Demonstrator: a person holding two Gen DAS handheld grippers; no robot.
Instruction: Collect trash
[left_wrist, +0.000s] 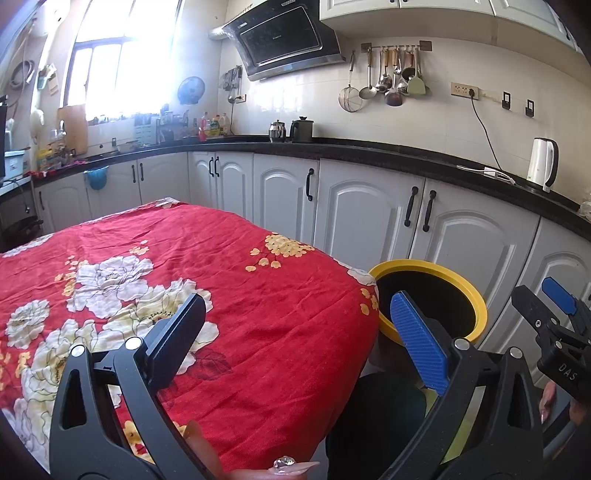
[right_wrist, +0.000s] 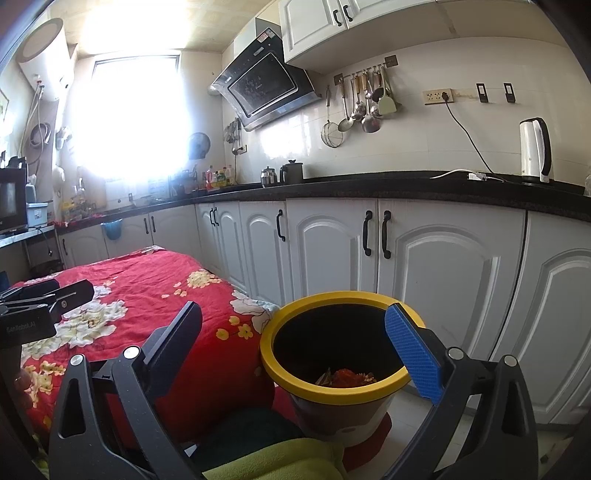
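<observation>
While we hold both grippers above the red floral tablecloth (left_wrist: 229, 280), the left gripper (left_wrist: 299, 336) and right gripper (right_wrist: 295, 343) gape empty. Crumpled trash (right_wrist: 347, 377) lies inside the yellow-rimmed bin (right_wrist: 295, 380) beside the table.

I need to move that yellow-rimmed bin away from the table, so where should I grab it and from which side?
Grip the yellow rim of the bin on its near edge, coming from above with the right tool, one finger inside and one outside. The body tapers downward and looks too wide to span; the rim is a thick protruding lip, and the table crowds the left side.
</observation>
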